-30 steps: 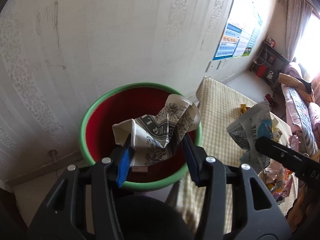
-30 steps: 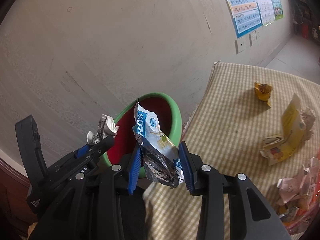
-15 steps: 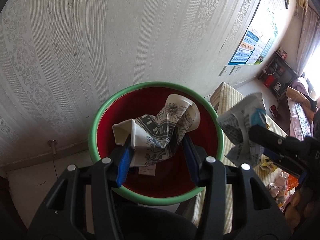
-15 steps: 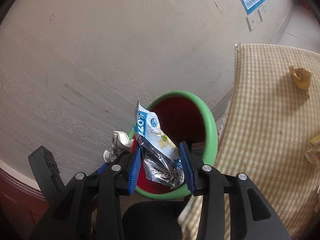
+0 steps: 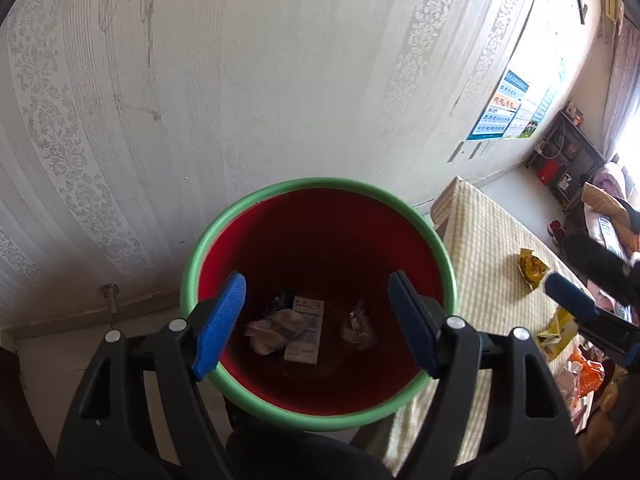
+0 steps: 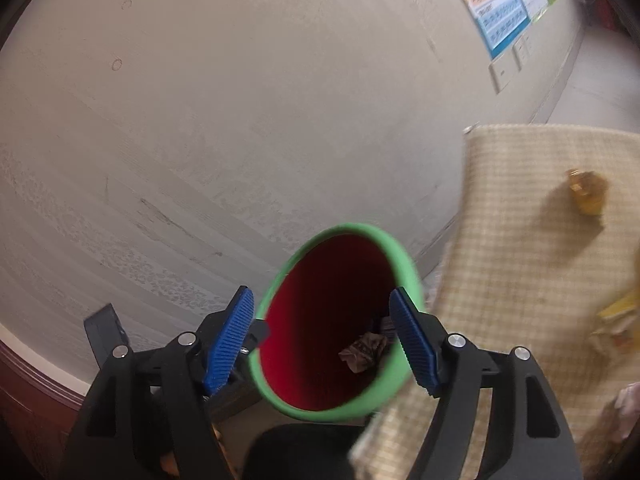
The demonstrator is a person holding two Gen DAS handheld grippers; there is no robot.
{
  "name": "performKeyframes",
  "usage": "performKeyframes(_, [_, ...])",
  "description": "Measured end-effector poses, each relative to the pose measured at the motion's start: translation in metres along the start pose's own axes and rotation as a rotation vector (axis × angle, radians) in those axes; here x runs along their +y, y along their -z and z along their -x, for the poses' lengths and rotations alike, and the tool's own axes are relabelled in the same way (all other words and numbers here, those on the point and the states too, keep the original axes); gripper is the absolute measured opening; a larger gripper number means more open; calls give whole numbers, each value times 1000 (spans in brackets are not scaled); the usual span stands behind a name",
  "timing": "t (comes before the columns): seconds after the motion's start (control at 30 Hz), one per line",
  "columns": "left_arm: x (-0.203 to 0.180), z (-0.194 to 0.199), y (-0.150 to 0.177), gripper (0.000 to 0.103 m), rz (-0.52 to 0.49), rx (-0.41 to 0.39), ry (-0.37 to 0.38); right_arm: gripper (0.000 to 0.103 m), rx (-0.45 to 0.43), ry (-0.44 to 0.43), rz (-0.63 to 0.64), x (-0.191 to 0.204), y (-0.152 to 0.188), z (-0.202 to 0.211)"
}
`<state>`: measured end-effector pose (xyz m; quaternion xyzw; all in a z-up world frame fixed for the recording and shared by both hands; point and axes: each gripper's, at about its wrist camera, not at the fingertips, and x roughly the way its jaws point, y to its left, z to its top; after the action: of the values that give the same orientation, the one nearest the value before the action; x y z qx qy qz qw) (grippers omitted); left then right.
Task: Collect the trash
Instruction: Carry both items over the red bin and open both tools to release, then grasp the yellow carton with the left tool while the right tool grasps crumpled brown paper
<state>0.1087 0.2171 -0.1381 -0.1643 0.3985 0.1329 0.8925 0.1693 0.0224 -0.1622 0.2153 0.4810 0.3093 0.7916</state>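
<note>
Dropping is the step in hand: left tool (image 5: 316, 324) and right tool (image 6: 322, 342) have both just been spreading their jaws, nothing between them, over the bin (image 5: 200, 248). Wrappers (image 5: 276, 330) lie below the tools (at the bottom). Next, I'd judge, back to the counter (image 5: 492, 264) for the yellow wrapper (image 5: 531, 269), well off to the tools' right.

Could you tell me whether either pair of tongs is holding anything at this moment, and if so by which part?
Nothing is held. The left tongs and the right tongs have just been opening and stand open and empty over the bin; wrappers lie at its bottom.
</note>
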Motion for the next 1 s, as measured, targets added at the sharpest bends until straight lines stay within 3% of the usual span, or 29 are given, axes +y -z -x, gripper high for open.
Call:
performKeyframes(0.2, [-24, 9, 10, 72, -58, -5, 51, 69, -161, 276, 36, -66, -2, 77])
performKeyframes(0.3, [-41, 11, 15, 72, -81, 4, 72, 69, -212, 501, -41, -126, -7, 109])
performKeyframes(0.37, [-56, 10, 23, 72, -107, 18, 93, 70, -192, 577, -131, -164, -12, 116])
performKeyframes(0.43, [-72, 12, 33, 73, -156, 23, 106, 70, -160, 571, -256, -203, -12, 118])
performKeyframes(0.53, [-94, 12, 44, 73, -216, 39, 133, 70, -93, 522, -345, -235, -8, 109])
performKeyframes(0.67, [-117, 11, 55, 74, -283, 58, 151, 70, -76, 429, -370, -247, -10, 101])
performKeyframes(0.77, [-134, 9, 62, 74, -321, 69, 168, 70, 7, 333, -412, -254, -9, 85])
performKeyframes(0.83, [-146, 10, 66, 74, -343, 71, 181, 51, 44, 340, -397, -252, -7, 75])
performKeyframes(0.9, [-158, 11, 69, 74, -370, 73, 201, 41, 20, 341, -368, -248, -1, 79])
performKeyframes(1.0, [-177, 11, 74, 74, -420, 72, 224, 40, -43, 303, -377, -241, 10, 103])
